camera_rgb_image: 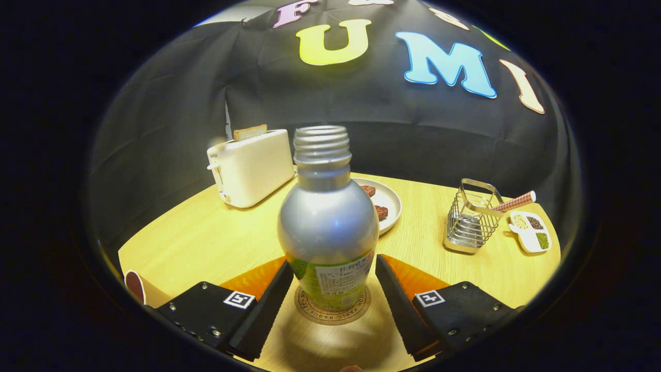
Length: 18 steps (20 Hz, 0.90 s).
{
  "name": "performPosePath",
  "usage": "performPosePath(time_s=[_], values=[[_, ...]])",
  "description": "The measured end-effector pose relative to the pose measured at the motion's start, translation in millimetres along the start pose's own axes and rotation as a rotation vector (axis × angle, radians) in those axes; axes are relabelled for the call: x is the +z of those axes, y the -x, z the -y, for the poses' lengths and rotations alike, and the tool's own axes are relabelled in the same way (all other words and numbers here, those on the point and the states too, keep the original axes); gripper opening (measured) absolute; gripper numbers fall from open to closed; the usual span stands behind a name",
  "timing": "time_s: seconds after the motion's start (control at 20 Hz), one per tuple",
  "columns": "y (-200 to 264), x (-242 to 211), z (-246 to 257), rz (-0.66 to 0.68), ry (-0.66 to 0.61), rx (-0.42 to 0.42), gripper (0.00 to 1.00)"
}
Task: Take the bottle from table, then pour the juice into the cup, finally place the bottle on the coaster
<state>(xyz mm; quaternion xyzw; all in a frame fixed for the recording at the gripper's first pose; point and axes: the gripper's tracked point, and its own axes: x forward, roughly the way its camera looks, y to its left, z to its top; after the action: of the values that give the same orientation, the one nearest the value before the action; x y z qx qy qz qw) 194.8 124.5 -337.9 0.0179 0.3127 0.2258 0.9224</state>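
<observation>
A silver bottle with a green label and no cap stands upright on a round brown coaster on the wooden table. My gripper is open, its two fingers flanking the bottle's lower body with a thin gap on each side. A cup with a dark inside sits to the left of the left finger, near the table's edge, partly cut off.
A white toaster with a slice of bread stands at the back left. Behind the bottle is a white plate with brown pieces. A wire holder and a small divided dish sit to the right.
</observation>
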Motion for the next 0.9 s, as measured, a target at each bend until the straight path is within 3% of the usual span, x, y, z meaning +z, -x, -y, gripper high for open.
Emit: performPosePath(time_s=[0.5, 0.9], values=[[89, 61, -5, 0.139, -0.022, -0.098, 0.97], [172, 102, -1, 0.253, -0.061, -0.248, 0.97]])
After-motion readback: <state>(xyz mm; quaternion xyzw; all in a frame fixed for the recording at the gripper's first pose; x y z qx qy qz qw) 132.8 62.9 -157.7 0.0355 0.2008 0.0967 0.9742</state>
